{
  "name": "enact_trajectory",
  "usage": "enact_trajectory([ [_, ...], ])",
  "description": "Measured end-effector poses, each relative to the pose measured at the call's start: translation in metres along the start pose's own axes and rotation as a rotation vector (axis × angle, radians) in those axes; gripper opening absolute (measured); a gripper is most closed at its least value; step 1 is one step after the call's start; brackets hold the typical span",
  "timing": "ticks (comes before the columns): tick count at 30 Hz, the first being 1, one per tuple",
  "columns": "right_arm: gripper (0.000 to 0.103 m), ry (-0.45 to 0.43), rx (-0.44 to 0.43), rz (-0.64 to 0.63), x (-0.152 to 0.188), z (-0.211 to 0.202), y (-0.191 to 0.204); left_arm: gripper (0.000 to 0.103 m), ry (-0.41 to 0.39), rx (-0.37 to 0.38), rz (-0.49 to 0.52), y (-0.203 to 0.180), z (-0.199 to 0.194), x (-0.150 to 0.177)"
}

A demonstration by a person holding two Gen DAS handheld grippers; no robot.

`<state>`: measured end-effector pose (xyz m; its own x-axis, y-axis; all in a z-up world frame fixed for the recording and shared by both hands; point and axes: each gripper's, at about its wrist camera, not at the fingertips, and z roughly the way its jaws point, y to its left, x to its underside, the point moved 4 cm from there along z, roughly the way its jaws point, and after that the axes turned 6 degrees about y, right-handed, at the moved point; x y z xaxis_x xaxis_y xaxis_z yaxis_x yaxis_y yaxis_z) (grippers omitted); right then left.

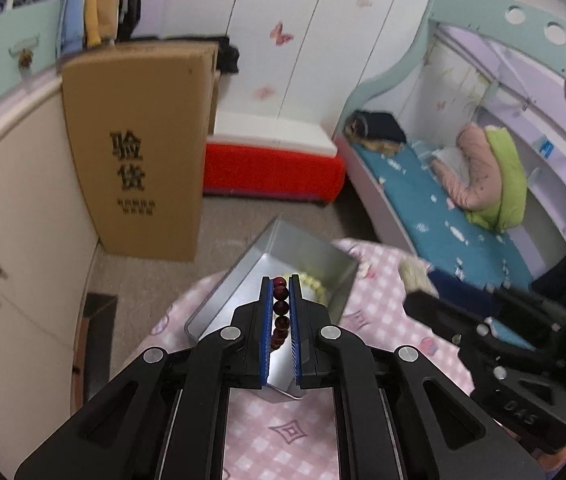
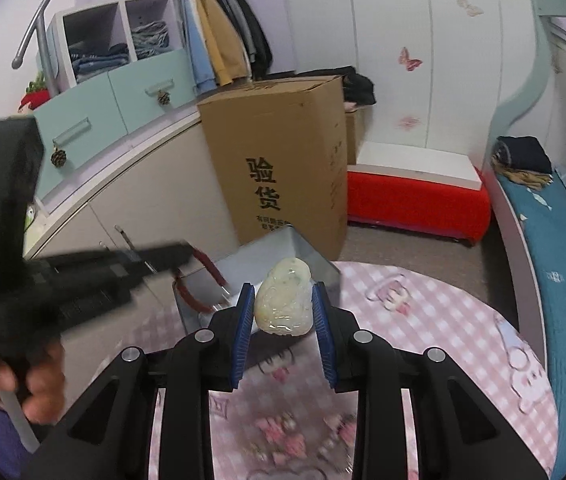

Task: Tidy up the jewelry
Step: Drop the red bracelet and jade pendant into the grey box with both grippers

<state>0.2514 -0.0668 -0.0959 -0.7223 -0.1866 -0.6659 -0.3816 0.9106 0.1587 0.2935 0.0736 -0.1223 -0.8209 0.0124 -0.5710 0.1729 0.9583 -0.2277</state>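
Left gripper (image 1: pixel 281 286) pressed together on a dark red bead bracelet (image 1: pixel 280 312), hanging between its pads above the open metal tin (image 1: pixel 243 276). Right gripper (image 2: pixel 283 296) pinches a pale carved pendant (image 2: pixel 283 300); tin just ahead.

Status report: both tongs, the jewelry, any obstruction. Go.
Left tongs shut on dark bead bracelet. Right tongs shut on pale carved pendant. Metal tin open ahead, unobstructed.

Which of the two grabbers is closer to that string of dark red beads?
Left. The left gripper is clamped right on the dark red beads, above the metal tin. The right gripper is off to the side, holding a pale carved pendant.
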Motion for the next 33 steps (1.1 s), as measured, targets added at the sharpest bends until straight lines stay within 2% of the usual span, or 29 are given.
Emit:
enact_trajectory([
  [5,0.029,0.048,0.004,-0.015,-0.01,0.032,0.01,0.008,0.051,-0.013,-0.023,0.013,0.027,0.013],
  [16,0.028,0.116,0.012,-0.019,-0.014,0.07,0.015,0.01,0.039,-0.02,-0.034,0.021,0.033,0.014],
  [19,0.026,0.121,0.017,-0.021,-0.014,0.072,0.014,0.011,0.034,0.003,-0.027,0.019,0.031,0.013],
  [21,0.007,0.125,0.015,-0.022,-0.014,0.073,0.014,0.011,0.03,0.009,-0.037,0.02,0.03,0.012],
  [26,0.007,0.122,0.019,-0.026,-0.017,0.072,0.013,0.011,0.012,0.033,-0.064,0.025,0.022,0.009],
  [33,0.007,0.107,0.014,-0.019,-0.017,0.063,0.009,0.011,-0.004,0.007,-0.053,0.021,0.01,0.01],
])
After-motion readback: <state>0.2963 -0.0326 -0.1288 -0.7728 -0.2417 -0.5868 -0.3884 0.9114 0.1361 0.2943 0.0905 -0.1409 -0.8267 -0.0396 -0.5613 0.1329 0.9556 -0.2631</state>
